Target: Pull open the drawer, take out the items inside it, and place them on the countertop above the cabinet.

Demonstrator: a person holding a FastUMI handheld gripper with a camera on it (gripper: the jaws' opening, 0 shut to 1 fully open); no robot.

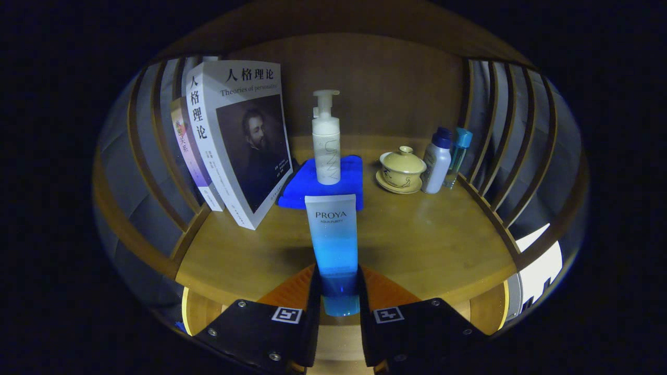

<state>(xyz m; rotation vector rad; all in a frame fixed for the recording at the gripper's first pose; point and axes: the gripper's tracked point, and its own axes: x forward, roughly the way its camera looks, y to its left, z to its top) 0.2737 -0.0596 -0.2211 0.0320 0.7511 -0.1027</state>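
My gripper (338,289) is shut on a blue and white tube (333,234), both fingers pressing on its lower blue end. The tube stands upright between the fingers, over the front part of the wooden countertop (417,245). Beyond it a white pump bottle (326,140) stands on a folded blue cloth (325,182).
Two books (234,140) lean upright at the left of the shelf. At the right sit a lidded yellow cup on a saucer (401,169), a white bottle with a dark cap (436,160) and a slim clear bottle (457,156). Wooden slats (500,130) fence both sides; a wooden back panel closes the rear.
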